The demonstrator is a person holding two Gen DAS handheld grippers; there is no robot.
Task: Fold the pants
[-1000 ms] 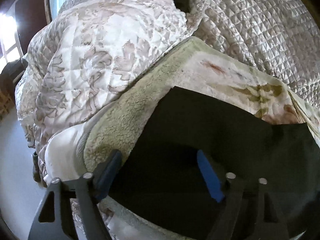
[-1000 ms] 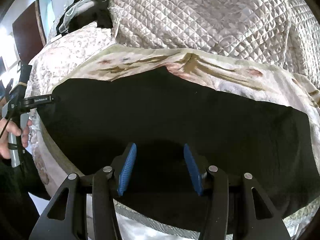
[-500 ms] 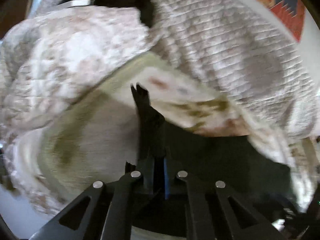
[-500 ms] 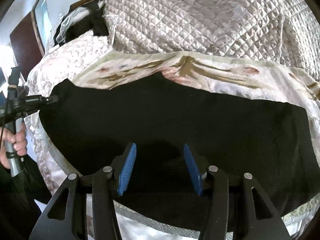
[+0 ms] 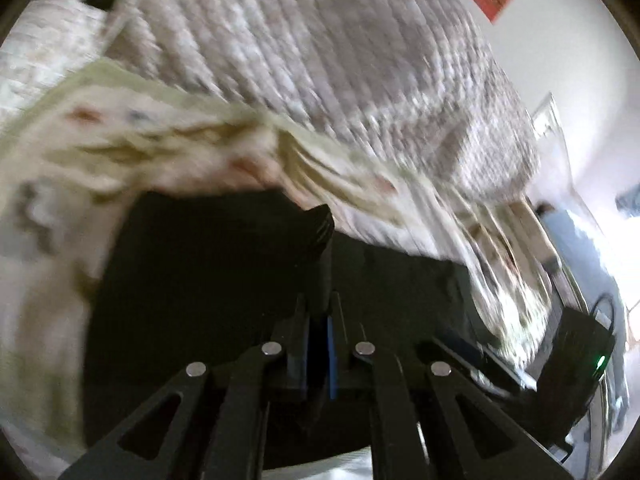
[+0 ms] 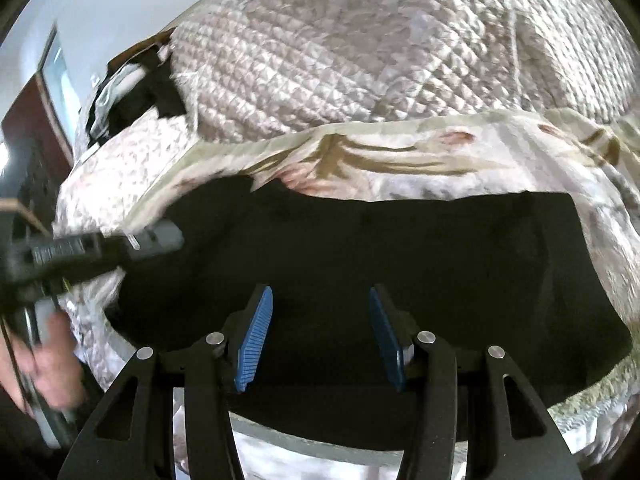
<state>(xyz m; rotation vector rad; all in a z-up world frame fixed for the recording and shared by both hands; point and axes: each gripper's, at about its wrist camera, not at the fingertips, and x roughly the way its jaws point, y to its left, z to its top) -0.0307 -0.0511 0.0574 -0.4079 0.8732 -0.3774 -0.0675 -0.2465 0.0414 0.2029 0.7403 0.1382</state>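
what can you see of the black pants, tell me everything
The black pants are plain dark soft fabric, spread mostly flat across a floral blanket on the bed. The left gripper is shut on a pinched end of the cloth, which sticks up beyond its fingertips as a dark ridge. The right gripper hangs open over the near edge, pads apart, gripping nothing. No pocket or seam detail shows.

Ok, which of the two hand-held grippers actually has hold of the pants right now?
The left hand-held gripper: its blue pads are shut on a raised fold of the black pants. The right hand-held gripper stands open above the cloth, holding nothing.
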